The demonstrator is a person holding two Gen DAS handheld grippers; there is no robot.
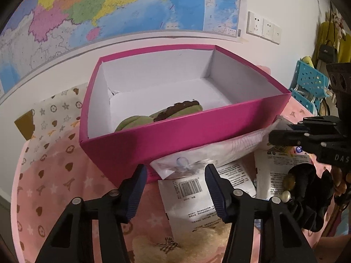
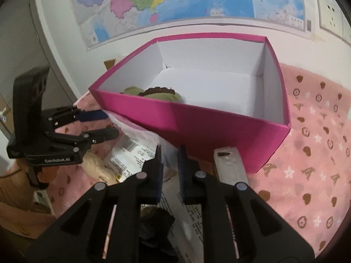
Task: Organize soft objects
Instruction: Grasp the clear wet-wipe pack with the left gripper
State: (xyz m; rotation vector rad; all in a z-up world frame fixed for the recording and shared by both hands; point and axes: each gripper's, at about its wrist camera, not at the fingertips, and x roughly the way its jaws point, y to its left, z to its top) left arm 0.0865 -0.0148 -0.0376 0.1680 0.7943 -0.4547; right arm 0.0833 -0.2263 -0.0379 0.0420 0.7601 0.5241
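Right wrist: "GenRobot.AI" on left hand-held gripper

The box stands on the cloth, the scrunchie inside it, the packets before it.

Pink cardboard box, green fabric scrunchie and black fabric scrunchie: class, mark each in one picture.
Pink cardboard box (image 1: 175, 129): left wrist view, near outer wall.
Green fabric scrunchie (image 1: 136, 120): left wrist view, green fold.
Black fabric scrunchie (image 1: 311, 199): left wrist view, ruffled middle.

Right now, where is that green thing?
In both views the green soft item lies inside the pink box, against its near wall, left of centre.
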